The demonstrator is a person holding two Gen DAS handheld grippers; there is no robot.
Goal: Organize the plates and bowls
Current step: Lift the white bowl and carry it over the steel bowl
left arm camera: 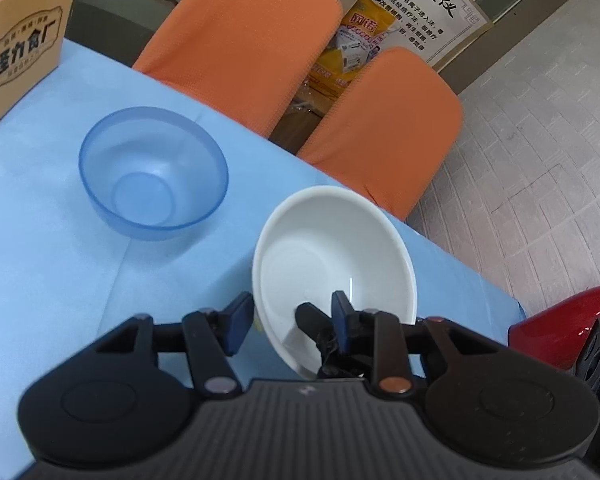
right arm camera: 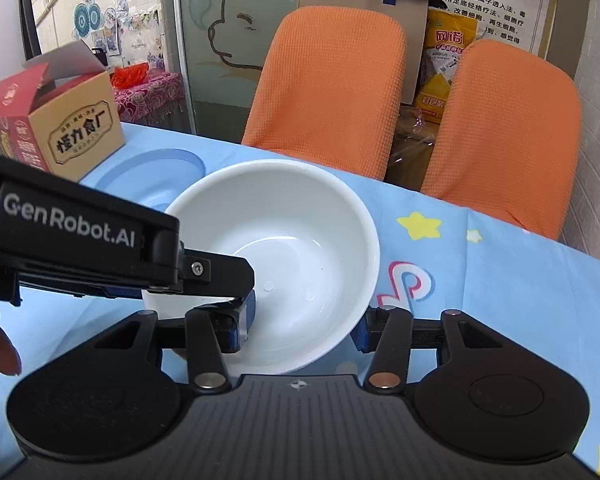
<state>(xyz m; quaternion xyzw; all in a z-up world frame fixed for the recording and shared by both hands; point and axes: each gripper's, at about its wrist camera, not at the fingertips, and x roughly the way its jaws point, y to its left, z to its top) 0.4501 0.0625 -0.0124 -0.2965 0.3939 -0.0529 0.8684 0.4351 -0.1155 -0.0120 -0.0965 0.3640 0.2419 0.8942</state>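
We see both views evenly and brightly lit, with only soft, faint shadows on the blue tablecloth (left arm camera: 60,280). A thin glare streak marks the white bowl (left arm camera: 332,256). Fisheye bending curves the frame edges, the corners darken, and the nearest gripper parts look slightly soft.

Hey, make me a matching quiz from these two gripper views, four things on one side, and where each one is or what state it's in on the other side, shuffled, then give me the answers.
Things:
1. white bowl
2. blue bowl
3. cardboard box
4. orange chairs

Places or states:
A. standing upright on the table, nothing gripping it
B. behind the table's far edge
C. tilted, its rim between gripper fingers
D. at the table's far left, flap raised

Pairs: 1-C, 2-A, 3-D, 4-B
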